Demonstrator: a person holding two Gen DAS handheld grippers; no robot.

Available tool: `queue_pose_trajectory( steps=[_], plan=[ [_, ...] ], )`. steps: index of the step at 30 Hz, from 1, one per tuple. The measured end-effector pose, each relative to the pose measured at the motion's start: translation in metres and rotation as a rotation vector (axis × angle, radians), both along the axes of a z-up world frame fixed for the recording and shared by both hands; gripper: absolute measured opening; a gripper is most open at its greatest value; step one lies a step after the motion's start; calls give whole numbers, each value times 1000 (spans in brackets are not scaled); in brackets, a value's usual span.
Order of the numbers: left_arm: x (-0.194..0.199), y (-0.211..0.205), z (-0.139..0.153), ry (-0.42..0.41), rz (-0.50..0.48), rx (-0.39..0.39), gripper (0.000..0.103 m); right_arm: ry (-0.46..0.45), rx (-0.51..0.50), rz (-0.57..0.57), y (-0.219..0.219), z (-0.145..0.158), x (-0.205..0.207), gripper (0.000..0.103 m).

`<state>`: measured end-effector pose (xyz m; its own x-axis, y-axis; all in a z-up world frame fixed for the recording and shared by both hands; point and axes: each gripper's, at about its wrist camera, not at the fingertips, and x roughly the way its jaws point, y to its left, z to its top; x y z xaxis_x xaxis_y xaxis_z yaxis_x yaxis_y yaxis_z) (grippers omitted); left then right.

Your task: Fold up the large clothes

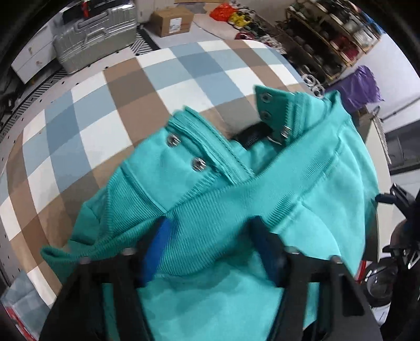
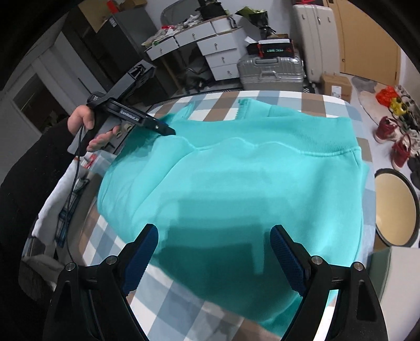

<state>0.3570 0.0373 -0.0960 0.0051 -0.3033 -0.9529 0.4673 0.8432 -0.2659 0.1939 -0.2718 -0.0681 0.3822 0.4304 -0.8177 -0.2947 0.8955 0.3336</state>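
A large teal jacket (image 2: 236, 178) with ribbed hem and metal snap buttons lies partly folded on a round table with a checked cloth (image 2: 275, 101). In the left wrist view the jacket (image 1: 262, 183) fills the lower half. My left gripper (image 1: 210, 236) has ribbed teal fabric lying between its wide-apart blue pads, and it also shows in the right wrist view (image 2: 168, 129) at the jacket's far left edge. My right gripper (image 2: 214, 236) is open and empty, hovering above the jacket's near part.
The checked cloth (image 1: 105, 105) extends beyond the jacket. Silver suitcases (image 2: 270, 70), grey drawers (image 2: 210, 44), a cardboard box (image 1: 172, 21), shoes (image 2: 393, 136) and a shoe rack (image 1: 328, 34) stand around. A round stool (image 2: 393, 207) is at the table's right.
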Motion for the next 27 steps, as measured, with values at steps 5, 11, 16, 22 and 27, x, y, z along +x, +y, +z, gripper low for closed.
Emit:
queue_pose_trajectory(
  steps=[5,11,16,22,27],
  plan=[
    [-14,-6,20,-72,-33,32,18,-28,-23,4,4,7,1,88],
    [-13,-17,30,-92,-48,26,6,-33,26,-15,2,9,2,88],
    [-6,-27,32,-170,-29,96,56,-18,7,6,8,0,-1,88],
    [-1,-37,26,-211,-102,115,86,-7,33,9,6,-6,-9,88],
    [11,-30,2,-116,-78,56,85,15,52,3,2,-15,-14,88]
  ],
)
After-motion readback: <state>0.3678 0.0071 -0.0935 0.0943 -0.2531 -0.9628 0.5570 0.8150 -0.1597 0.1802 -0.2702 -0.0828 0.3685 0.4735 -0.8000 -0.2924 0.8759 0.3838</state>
